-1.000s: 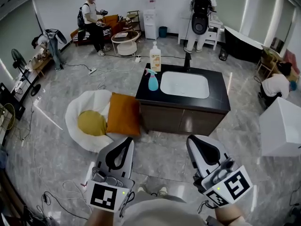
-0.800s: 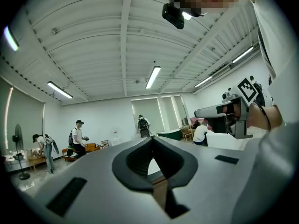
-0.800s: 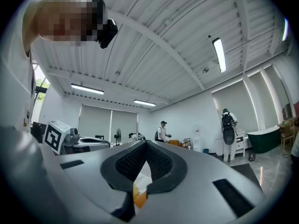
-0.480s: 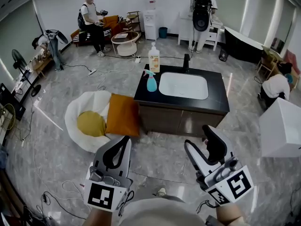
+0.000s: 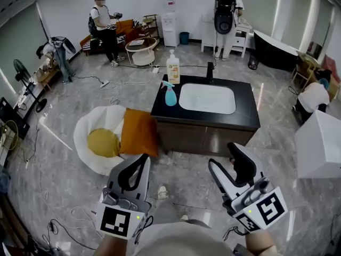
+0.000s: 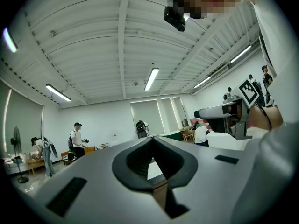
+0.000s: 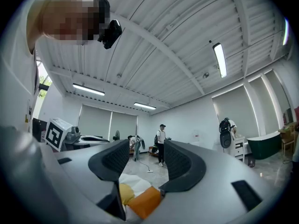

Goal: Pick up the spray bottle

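Dark desk stands on the grey floor; white sink sunk in its top; blue spray bottle beside the sink's left edge; pump bottle at the back-left corner.

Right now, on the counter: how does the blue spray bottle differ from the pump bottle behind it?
Colour: the spray bottle is blue; the pump bottle is pale with an orange label.
Size: the spray bottle is shorter than the pump bottle.
Top: the spray bottle has a trigger head, the pump bottle a white pump.
Shared: both stand upright on the black counter, left of the sink.
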Demonstrator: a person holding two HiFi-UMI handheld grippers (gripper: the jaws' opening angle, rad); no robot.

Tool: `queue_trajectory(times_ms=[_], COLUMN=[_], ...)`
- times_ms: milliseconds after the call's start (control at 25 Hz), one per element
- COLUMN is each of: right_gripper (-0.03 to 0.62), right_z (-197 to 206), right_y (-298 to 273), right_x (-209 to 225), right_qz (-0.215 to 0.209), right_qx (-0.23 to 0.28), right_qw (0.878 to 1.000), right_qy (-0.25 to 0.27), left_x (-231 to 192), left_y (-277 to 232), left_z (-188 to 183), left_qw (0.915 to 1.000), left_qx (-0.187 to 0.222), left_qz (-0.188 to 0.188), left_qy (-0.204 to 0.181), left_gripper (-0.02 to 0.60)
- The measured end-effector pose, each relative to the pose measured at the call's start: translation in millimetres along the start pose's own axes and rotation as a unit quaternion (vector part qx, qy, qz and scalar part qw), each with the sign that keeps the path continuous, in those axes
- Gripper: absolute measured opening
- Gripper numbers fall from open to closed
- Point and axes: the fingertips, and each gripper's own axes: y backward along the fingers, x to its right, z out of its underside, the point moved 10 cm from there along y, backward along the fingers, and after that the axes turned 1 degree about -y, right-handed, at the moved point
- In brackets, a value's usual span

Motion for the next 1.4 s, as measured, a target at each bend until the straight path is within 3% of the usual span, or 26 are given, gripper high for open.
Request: queue_trajectory(times_ms=[320,480,640,720,880,1080,1400], right_gripper=[0.258,0.261,0.261,0.261,0.261,0.261,0.262], right_z=[16.4,24.6,32.7,38.7,53.8,68.2,94.7], right_y=[-24.6,-46.4,-77.4,-97.0,-144.6,-208.3,-314.5], right_x=[14.3,30.8,44.2,50.5,68.3,92.7,133.3], right_qz=[-0.009,-0.001,-0.003,-0.007,-0.01,-0.013,-0.002], right_qx=[-0.014,-0.011,-0.012,-0.02,-0.035,-0.053,-0.077], right_qw=[1.0,1.0,1.0,1.0,0.999,0.998,0.997], right_qy=[0.007,0.004,0.0,0.002,-0.004,-0.01,-0.024], left_x=[-13.2,-34.7,-58.2,-72.3,-99.8,-153.5,-230.9], left_y=[-28.7,-47.9,-75.8,-91.8,-130.8,-170.7,-247.0], left_z=[14.9,25.9,31.1,35.0,45.0,72.8,101.9], left_qw=[0.9999,0.9993,0.9993,0.999,0.9994,0.9996,0.9991], left_qx=[0.003,0.016,0.024,0.028,0.017,0.01,-0.017], left_qz=[0.009,0.021,0.022,0.027,0.022,0.024,0.024], left_qy=[0.012,-0.027,-0.02,-0.023,0.019,-0.007,0.03], left_gripper=[0.017,0.017,0.017,0.017,0.017,0.017,0.017])
